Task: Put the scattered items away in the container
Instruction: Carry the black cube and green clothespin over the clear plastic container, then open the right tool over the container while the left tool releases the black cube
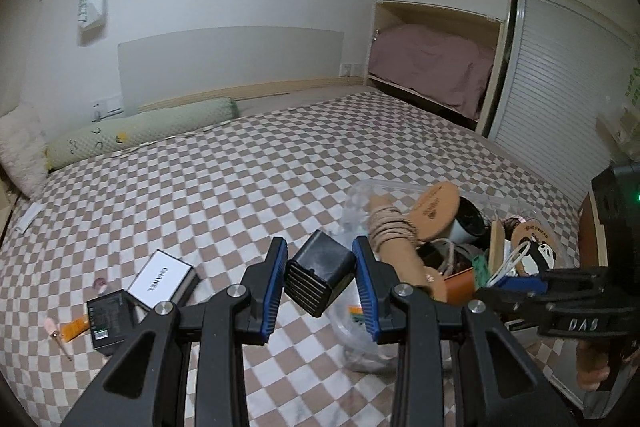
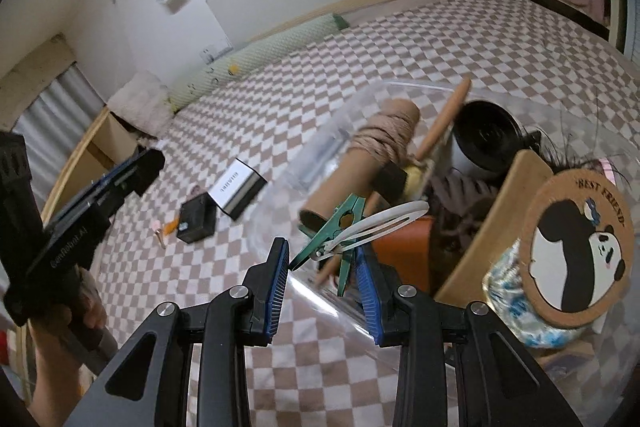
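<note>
My left gripper (image 1: 322,283) is shut on a black ribbed block (image 1: 320,279) and holds it above the bed, just left of the clear plastic container (image 1: 360,195). The container (image 2: 340,123) is full of items: a cardboard tube wound with cord (image 2: 372,155), a panda coaster (image 2: 576,247), a black-lidded jar (image 2: 484,139). My right gripper (image 2: 322,283) is open over the container's near rim; a green clothespin (image 2: 340,223) and a white hair clip (image 2: 380,223) lie loose just beyond its fingertips. The right gripper also shows in the left wrist view (image 1: 516,279).
On the checkered bedspread (image 1: 240,167) to the left lie a white CHANEL box (image 1: 160,277), a small black box (image 1: 106,321), an orange tube (image 1: 74,329) and a pink stick (image 1: 56,333). A green bolster (image 1: 140,133) lies at the headboard. A closet (image 1: 560,87) is on the right.
</note>
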Demonstrator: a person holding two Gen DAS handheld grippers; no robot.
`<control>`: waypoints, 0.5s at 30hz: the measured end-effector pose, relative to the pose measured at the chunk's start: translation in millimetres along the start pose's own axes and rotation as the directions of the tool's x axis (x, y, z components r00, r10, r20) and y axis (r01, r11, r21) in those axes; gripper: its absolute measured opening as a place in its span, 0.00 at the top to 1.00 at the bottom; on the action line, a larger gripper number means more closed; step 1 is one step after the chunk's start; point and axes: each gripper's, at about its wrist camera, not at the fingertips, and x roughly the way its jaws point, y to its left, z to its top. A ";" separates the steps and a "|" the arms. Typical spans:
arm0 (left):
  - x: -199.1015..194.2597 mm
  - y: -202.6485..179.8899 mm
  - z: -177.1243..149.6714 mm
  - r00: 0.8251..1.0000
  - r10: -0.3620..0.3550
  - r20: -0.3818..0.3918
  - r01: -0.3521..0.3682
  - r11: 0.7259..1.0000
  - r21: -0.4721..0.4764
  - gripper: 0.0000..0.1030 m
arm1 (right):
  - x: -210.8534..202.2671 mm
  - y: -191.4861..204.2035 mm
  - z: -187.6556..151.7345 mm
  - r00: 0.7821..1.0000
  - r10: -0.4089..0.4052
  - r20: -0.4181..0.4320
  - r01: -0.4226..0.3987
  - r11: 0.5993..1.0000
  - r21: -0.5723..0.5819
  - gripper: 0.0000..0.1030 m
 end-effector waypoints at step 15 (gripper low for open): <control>39.7 -37.7 0.4 0.997 -0.054 -0.047 0.054 0.998 -0.012 0.67 | 5.8 -25.4 -6.0 0.997 -0.060 -0.047 0.062 0.998 0.026 0.33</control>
